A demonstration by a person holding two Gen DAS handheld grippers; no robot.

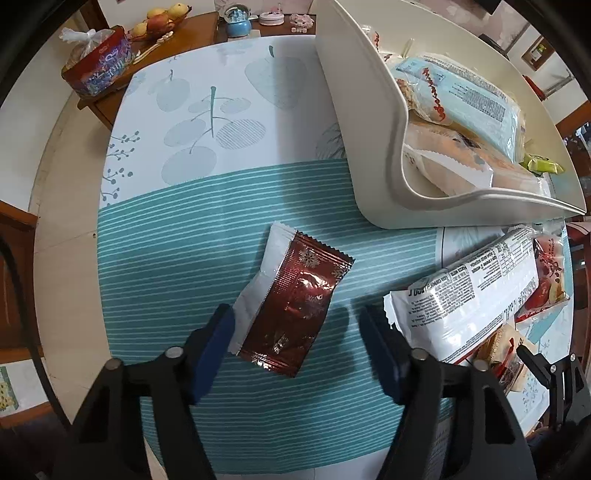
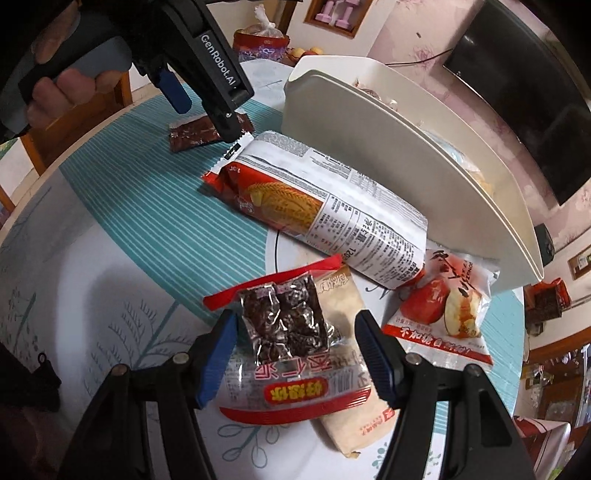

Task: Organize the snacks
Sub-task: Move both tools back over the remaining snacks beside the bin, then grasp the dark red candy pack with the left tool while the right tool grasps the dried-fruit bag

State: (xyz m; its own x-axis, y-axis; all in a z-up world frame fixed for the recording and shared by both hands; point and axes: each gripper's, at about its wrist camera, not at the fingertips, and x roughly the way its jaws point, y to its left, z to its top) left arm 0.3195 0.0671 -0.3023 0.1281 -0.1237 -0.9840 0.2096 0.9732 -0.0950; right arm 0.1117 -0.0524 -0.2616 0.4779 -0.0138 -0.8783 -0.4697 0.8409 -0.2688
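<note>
the left gripper point(image 1: 297, 325) hangs straight above the dark red foil sachet point(image 1: 295, 306) flat on the desk point(image 1: 184, 229), jaws apart, straddling it. the right gripper point(image 2: 295, 332), jaws also apart, brackets a clear packet of dark dried fruit point(image 2: 284, 321). the cream plastic bin point(image 1: 354, 122) nearby already holds snacks, likely their destination.

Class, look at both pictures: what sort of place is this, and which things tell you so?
Most likely a home dining or living room: a patterned tablecloth covers the table, a fruit bowl sits on a wooden sideboard, and a television hangs on floral wallpaper.
</note>
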